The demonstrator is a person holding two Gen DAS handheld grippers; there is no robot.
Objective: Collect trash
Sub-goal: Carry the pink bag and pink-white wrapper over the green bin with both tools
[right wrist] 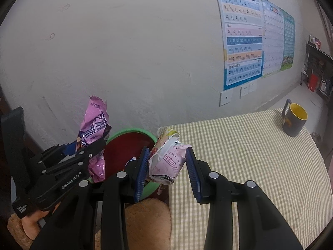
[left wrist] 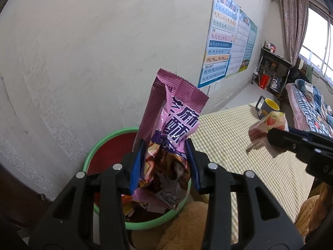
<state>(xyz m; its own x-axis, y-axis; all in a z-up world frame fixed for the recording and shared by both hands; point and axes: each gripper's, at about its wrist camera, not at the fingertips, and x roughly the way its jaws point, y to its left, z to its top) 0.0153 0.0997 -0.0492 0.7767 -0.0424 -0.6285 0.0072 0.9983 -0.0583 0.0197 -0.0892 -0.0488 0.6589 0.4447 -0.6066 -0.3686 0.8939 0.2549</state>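
My left gripper [left wrist: 165, 143] is shut on a purple snack wrapper [left wrist: 172, 120] and holds it upright over a red bin with a green rim [left wrist: 108, 139]. The bin has several scraps inside. My right gripper [right wrist: 167, 152] is shut on a crumpled pink carton [right wrist: 166, 160] at the table's left edge, right of the bin [right wrist: 133, 141]. In the right wrist view the left gripper [right wrist: 91, 143] holds the purple wrapper [right wrist: 94, 125] at the bin's left rim. In the left wrist view the right gripper [left wrist: 276, 137] holds the carton [left wrist: 268, 127] above the table.
A table with a green checked cloth [right wrist: 249, 162] stretches to the right of the bin. A grey mug with yellow inside [right wrist: 294, 120] stands at its far corner. A white wall with posters [right wrist: 241, 35] is behind. A bed [left wrist: 308, 108] and a shelf [left wrist: 272, 70] are far right.
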